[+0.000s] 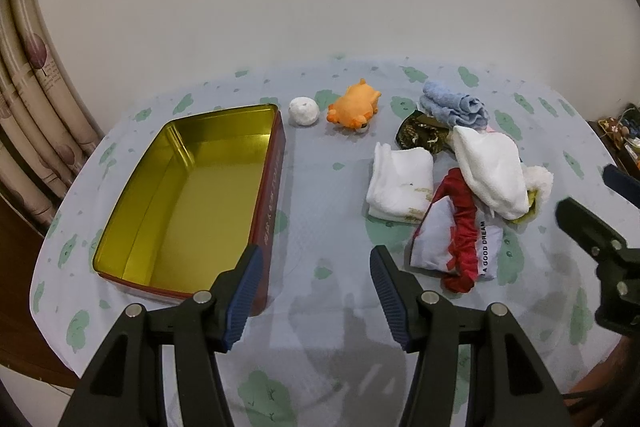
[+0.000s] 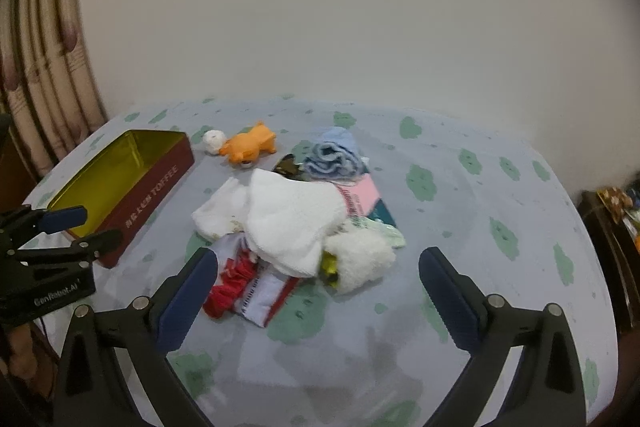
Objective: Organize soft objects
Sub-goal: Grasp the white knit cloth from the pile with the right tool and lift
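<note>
An open red tin (image 1: pixel 276 163) with a gold inside stands empty on the left of the table; it also shows in the right wrist view (image 2: pixel 160 187). Behind it lie a white ball toy (image 1: pixel 303 111) and an orange plush animal (image 1: pixel 356 107). A heap of cloths lies right of centre: a folded white cloth (image 1: pixel 400 183), a white towel (image 2: pixel 296 219), a blue cloth (image 2: pixel 332 155), a red-and-grey printed cloth (image 1: pixel 460 243) and a fluffy white piece (image 2: pixel 360 259). My left gripper (image 1: pixel 316 291) is open and empty above the table in front. My right gripper (image 2: pixel 318 291) is open and empty just before the heap.
A pale blue tablecloth with green tree prints (image 1: pixel 320 367) covers the round table. Curtains (image 1: pixel 32 107) hang at the left. A dark cabinet with clutter (image 2: pixel 616 207) stands at the right edge. A plain wall is behind.
</note>
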